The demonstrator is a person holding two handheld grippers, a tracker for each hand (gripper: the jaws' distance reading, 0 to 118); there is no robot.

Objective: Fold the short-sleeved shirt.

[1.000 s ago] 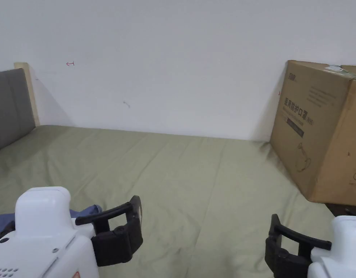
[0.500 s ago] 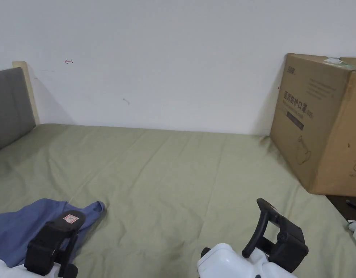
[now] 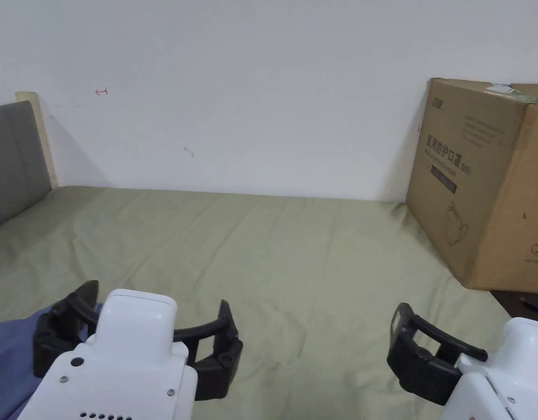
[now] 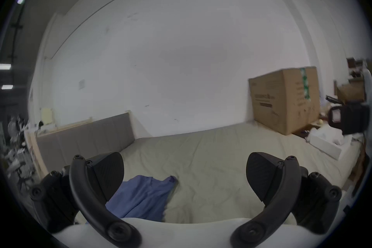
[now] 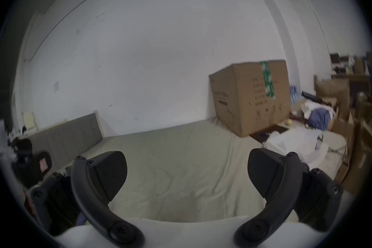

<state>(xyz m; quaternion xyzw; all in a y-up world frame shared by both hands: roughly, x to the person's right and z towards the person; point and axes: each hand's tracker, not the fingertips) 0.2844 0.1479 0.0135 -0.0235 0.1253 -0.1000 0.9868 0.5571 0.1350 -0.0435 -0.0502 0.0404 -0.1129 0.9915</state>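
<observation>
Two grippers hover over the green bedsheet (image 3: 295,257), jaws spread wide and empty, apparently readying a first grasp; left gripper (image 4: 184,178) hangs above the blue shirt (image 4: 141,200), lying crumpled; right gripper (image 5: 187,176) waits well aside.

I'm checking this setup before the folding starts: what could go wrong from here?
The blue shirt lies bunched at the green sheet's near left edge, so it could slide off or fold crookedly. Both the left gripper and the right gripper are open and empty. The cardboard box limits spreading room rightward.
</observation>
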